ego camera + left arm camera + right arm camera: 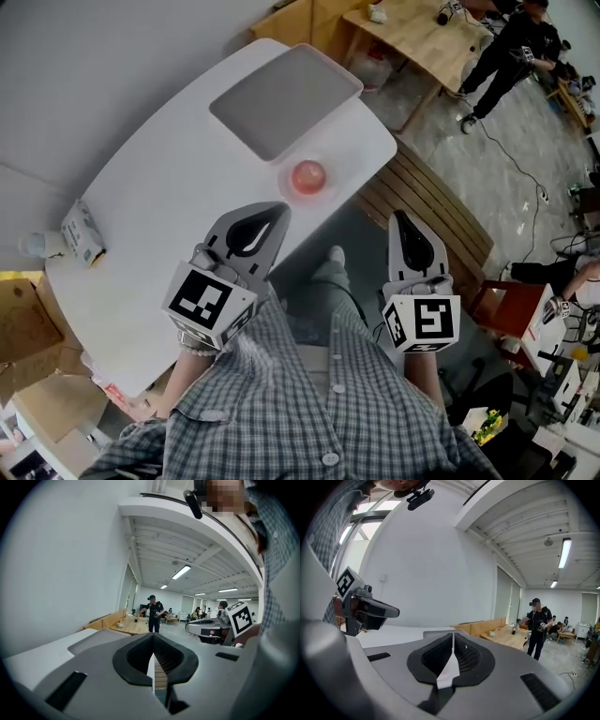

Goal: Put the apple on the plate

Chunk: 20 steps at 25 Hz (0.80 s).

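Out on desk [141, 187], apple [307, 174] on plate [324, 193], likely firm and slick, best gripped mid-girth; left tongs [274, 217], right tongs [400, 223] closed, empty.

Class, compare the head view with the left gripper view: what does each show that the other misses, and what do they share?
Only the head view: the apple on the plate, and a carton at the table edge. Only the left gripper view: the ceiling lights. Both: the table, the tray, the right hand-held gripper and a person in black by a wooden table.
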Motion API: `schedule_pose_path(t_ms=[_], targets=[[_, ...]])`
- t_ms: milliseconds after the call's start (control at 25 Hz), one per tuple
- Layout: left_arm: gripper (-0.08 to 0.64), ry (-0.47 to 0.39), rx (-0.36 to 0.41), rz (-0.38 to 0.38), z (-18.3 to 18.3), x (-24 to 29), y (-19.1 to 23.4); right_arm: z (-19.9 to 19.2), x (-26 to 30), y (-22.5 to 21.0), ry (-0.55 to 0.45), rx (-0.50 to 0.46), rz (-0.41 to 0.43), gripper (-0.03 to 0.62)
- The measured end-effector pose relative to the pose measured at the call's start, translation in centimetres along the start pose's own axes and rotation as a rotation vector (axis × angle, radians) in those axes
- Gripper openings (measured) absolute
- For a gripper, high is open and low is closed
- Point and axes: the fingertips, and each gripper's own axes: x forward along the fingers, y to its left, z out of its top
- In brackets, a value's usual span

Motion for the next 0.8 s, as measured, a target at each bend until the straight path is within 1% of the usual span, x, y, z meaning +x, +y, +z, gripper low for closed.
schedule_pose_path(t_ms=[280,440,560,680,800], targets=[[0.009,0.009,-0.061,0.129,0.3,3.7,2.0,0.8,5.7,-3.6,0.004,-0.021,0.126,0.029],[0.009,-0.003,-0.096,0.236,0.6,5.6,3.5,1.0,8.9,-4.8,0.011,-0.048,0.230,0.029],[0.009,0.017,-0.103,0.324,0.3,6.7,4.4,0.9,11.0,-5.8,0.019,-0.023,0.316,0.029],[0.009,0.038,-0.116,0.393,0.0,7.2,5.1,1.0,12.7,-6.8,0.027,0.019,0.379,0.029],[0.009,0.053,-0.146,0.451,-0.9,6.9,5.8,0.8,14.3,-6.9,0.031,0.017,0.433,0.029]])
